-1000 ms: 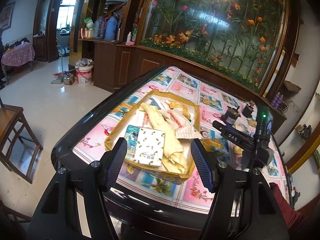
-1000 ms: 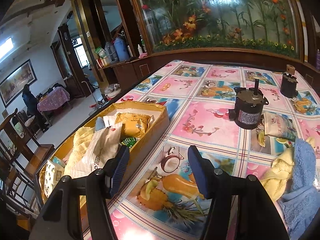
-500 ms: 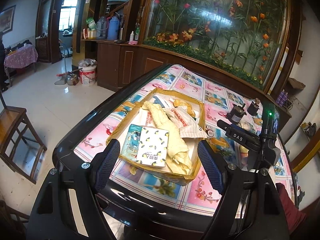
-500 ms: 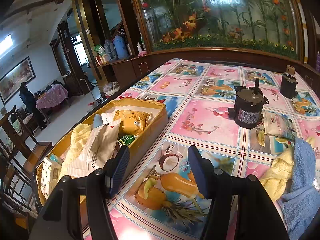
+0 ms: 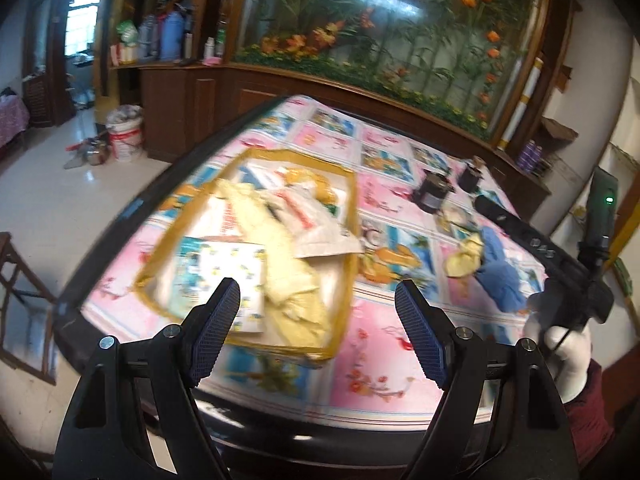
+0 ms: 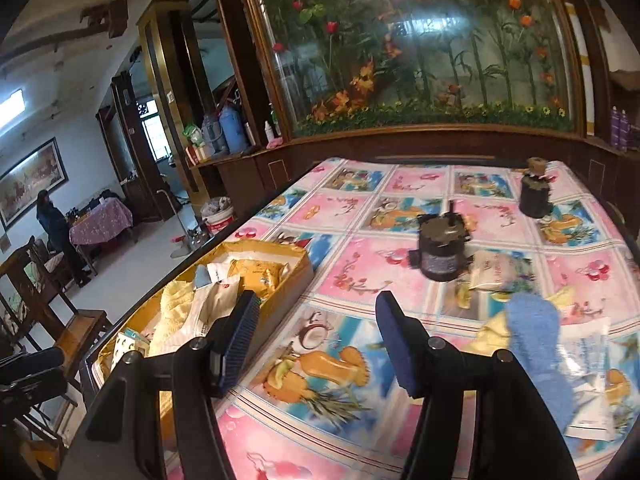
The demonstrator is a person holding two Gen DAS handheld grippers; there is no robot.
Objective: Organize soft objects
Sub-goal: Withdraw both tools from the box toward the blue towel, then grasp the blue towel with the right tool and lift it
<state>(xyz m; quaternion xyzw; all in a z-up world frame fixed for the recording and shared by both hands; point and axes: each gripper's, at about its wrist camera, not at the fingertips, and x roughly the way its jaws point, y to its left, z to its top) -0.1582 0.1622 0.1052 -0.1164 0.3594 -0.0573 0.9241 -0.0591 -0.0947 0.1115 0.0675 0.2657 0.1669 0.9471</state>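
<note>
- Blue cloth (image 6: 532, 332) and the yellow cloth (image 6: 496, 334) touching it lie loose on the tablecloth (image 6: 348, 268), outside the box; I judge these are what remains to be put away.
- From my right gripper (image 6: 316, 340) the blue cloth sits at about 2 o'clock, near the right finger. Its long axis runs from 12 toward 5 o'clock, roughly along my line of reach.
- From my left gripper (image 5: 316, 332) the same cloths (image 5: 500, 264) are off at 2 o'clock, across the table, with the box (image 5: 348, 240) between 11 and 12. So the right hand looks nearer to me.
- The box already holds a pale yellow towel (image 5: 280, 248), a patterned packet (image 5: 236, 276) and some pouches.
- Both tools stand with fingers apart and nothing between them; the left is spread wider than the right.
- A white-gloved hand (image 5: 560, 340) holds the right tool's handle (image 5: 532, 240) at the left view's 3 o'clock.
- Writing: raised letters on that handle are too blurred for me to read. The black motor (image 6: 440, 248) carries a label, and the snack bag (image 6: 492, 272) beside it has print, both unreadable. Red lettering on a white pouch (image 5: 304, 220) in the box is smeared.
</note>
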